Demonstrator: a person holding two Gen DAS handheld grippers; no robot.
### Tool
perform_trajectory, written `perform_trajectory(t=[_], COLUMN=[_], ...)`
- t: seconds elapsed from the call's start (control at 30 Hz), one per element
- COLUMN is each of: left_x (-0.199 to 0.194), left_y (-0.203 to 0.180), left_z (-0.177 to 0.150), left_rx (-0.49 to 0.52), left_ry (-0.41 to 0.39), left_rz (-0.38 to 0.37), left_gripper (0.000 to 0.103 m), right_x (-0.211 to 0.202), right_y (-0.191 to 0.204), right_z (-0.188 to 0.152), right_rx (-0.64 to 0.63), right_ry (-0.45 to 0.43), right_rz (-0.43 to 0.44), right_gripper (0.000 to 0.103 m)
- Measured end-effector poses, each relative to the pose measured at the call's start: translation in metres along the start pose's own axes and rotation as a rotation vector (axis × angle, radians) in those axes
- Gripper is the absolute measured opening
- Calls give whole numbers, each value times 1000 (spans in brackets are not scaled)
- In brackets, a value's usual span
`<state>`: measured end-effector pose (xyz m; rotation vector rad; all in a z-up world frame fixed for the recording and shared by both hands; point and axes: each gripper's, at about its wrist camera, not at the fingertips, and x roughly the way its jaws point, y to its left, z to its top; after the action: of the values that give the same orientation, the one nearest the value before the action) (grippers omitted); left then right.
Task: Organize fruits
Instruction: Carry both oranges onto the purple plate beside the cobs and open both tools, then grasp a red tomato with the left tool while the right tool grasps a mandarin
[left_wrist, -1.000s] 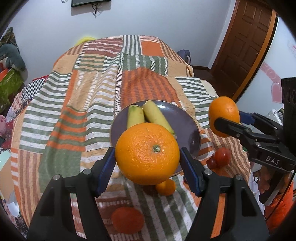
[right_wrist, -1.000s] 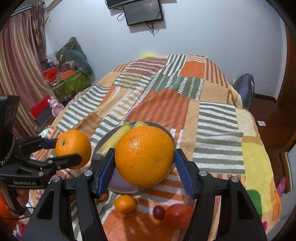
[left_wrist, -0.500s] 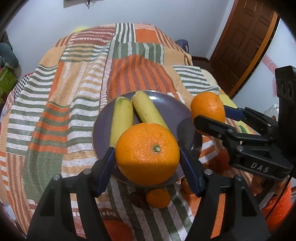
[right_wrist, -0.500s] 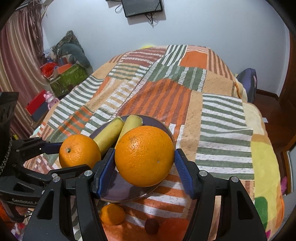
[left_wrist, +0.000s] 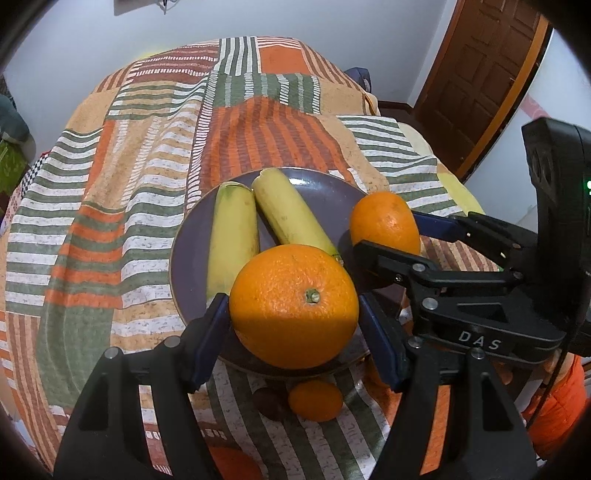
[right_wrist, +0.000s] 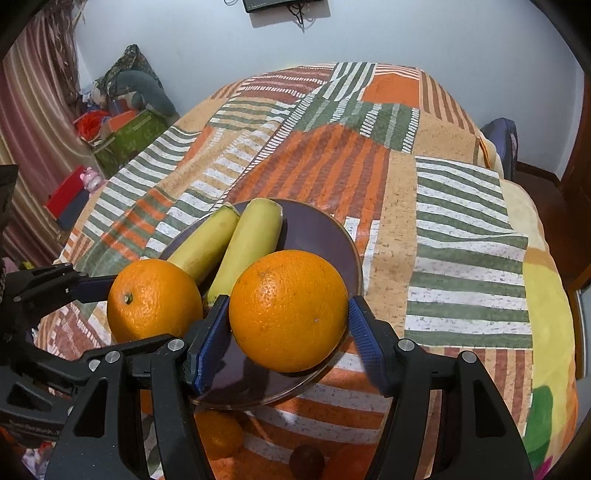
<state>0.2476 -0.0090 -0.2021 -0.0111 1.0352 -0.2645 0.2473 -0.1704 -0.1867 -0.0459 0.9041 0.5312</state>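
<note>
Both grippers now closer over plate (left_wrist: 192, 254) than a second ago; oranges hang above its near rim. Left gripper (left_wrist: 293, 321) pinches left orange (left_wrist: 293, 310), stem scar facing camera. Two bananas (left_wrist: 236, 236) lie on plate, long axes toward far rim. Right gripper (right_wrist: 288, 321) pinches right orange (right_wrist: 290, 310). Small mandarin (left_wrist: 316, 400) on bedspread (left_wrist: 110, 184), just beside plate's near rim.

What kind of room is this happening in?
Most likely a bedroom: the plate of fruit sits on a bed with a striped patchwork blanket, with a wooden door and a wall-mounted screen nearby.
</note>
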Motion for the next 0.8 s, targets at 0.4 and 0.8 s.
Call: perform_trajectory(t=[0.4,0.8], left_x=[-21,-64], left_y=[6,23], left_z=[0,-16], left_rx=[-20,-57], left_ry=[-43,-114], left_rz=[13,63], left_gripper=[70,70], right_x=[-14,-51], right_y=[5,8], right_z=[3,-1], right_rx=[-20,-27], right_ry=[-22,-77], right_rz=[-6,-48], right_gripper=[64,65])
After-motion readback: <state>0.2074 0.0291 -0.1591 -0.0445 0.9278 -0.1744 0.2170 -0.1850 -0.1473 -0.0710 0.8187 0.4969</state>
